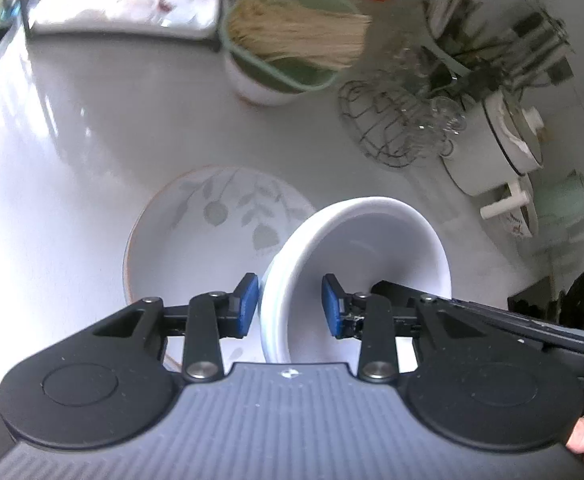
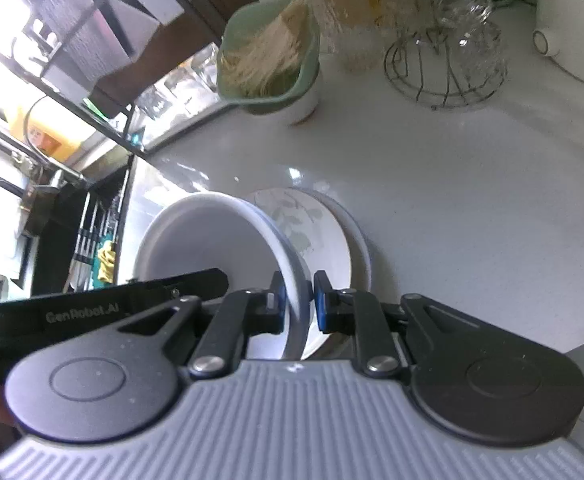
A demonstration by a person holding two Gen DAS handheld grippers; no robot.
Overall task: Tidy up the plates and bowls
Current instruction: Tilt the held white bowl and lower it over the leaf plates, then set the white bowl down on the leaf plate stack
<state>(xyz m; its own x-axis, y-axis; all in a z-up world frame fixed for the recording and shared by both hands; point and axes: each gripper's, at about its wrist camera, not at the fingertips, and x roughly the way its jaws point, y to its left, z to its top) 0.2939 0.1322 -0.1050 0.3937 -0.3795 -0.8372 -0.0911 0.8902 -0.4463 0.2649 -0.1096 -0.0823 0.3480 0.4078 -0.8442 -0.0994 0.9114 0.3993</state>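
A plain white bowl [image 1: 371,248] hangs tilted over the white counter, gripped from two sides. My left gripper [image 1: 290,306] is shut on its near wall, one blue pad outside and one inside. In the right wrist view the same bowl [image 2: 196,240] has its rim pinched between the pads of my right gripper [image 2: 297,306]. Each gripper's black body shows at the edge of the other's view. Just under and behind the bowl lies a leaf-patterned plate [image 1: 212,216], which in the right wrist view [image 2: 303,220] rests on another white dish [image 2: 361,252].
At the back stand a green strainer of pale sticks [image 1: 292,40] in a white bowl, a wire basket of glasses [image 1: 395,120], a white lidded pot [image 1: 499,140] and a mint mug [image 1: 563,208]. A sink and faucet [image 2: 52,176] lie left of the counter [image 2: 451,200].
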